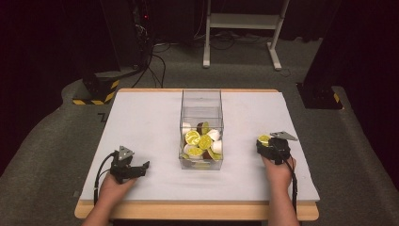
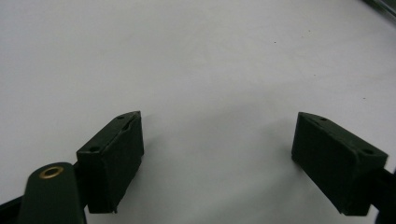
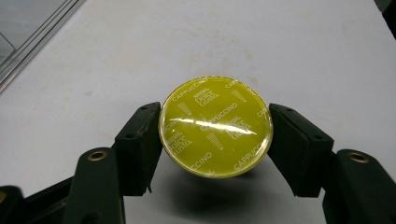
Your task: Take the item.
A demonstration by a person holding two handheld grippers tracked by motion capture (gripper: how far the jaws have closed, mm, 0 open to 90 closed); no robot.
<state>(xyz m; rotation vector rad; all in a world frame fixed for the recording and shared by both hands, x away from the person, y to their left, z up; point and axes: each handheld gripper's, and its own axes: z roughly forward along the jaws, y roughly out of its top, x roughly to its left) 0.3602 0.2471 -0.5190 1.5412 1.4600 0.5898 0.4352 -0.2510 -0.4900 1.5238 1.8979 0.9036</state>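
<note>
Right claw (image 3: 215,135): clenched on round yellow-lidded coffee capsule (image 3: 215,127) above white counter (image 3: 280,46). Left claw (image 2: 217,158): released, jaws spread wide.

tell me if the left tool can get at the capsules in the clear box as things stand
Probably yes. The left tool is open and holds nothing, the clear plastic box has an open top, and bare white table lies between them. It would have to reach in from above to the yellow-lidded capsules.
</note>
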